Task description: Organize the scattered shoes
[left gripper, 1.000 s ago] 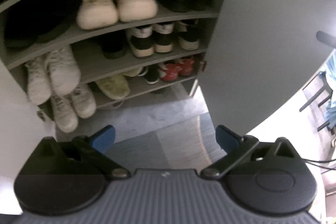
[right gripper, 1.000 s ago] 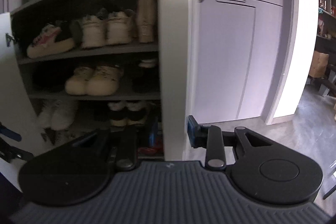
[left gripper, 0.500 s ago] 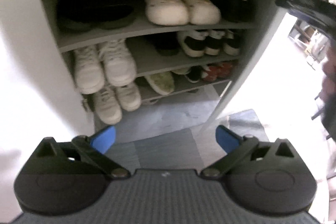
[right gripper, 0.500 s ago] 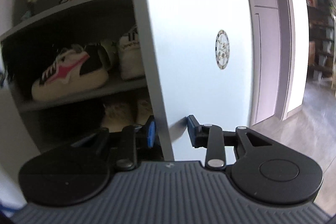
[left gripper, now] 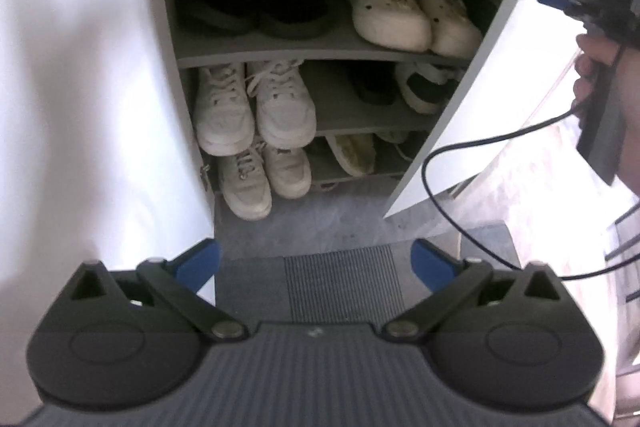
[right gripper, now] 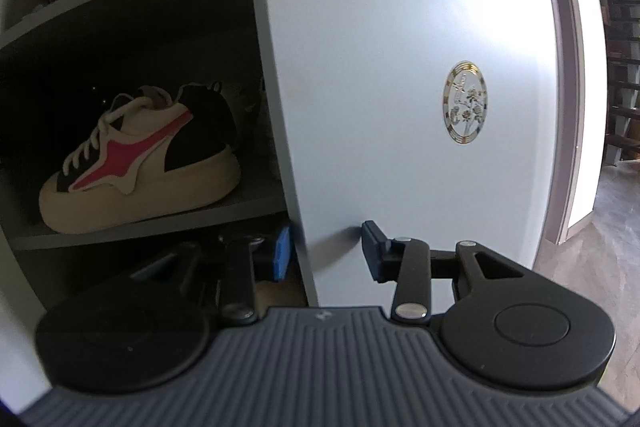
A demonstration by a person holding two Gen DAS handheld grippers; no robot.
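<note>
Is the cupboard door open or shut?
Open. The door is swung out, its edge between the right gripper's jaws, which have just been opening. Shelves of shoes show inside, like the red-striped sneaker.

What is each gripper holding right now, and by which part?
The left gripper holds nothing. The right gripper straddles the cabinet door's free edge; its jaws have just been opening, and the pads look clear of it.
</note>
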